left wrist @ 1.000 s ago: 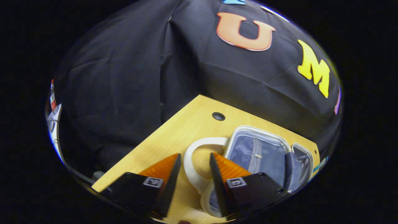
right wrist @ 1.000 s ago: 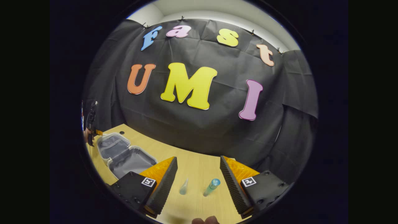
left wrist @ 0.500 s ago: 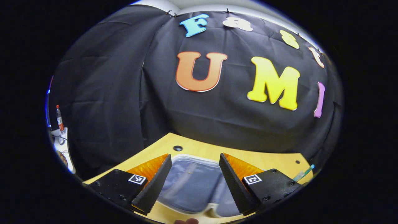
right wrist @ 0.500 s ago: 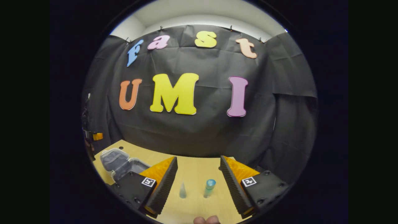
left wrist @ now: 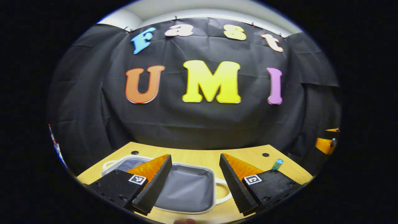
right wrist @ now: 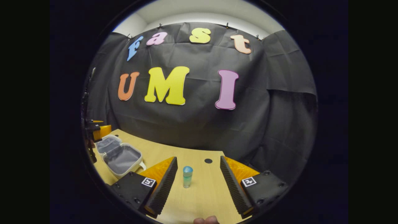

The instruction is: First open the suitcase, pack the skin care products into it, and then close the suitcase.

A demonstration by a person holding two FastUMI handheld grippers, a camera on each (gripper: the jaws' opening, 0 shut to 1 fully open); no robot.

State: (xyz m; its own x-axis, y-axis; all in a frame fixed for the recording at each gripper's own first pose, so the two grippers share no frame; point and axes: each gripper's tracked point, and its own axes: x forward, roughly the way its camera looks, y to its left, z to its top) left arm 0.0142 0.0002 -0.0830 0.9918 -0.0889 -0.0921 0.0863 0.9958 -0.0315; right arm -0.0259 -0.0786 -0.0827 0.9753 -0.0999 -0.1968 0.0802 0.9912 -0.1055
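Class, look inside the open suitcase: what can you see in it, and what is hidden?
Inside the suitcase there is grey lining and no product. The left gripper's fingers cover part of it. The bottle stands on the table.

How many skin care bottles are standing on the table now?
1. The bottle with a blue cap stands upright on the table, between the fingers of the open right claw and apart from both. Others may be hidden behind the fingers.
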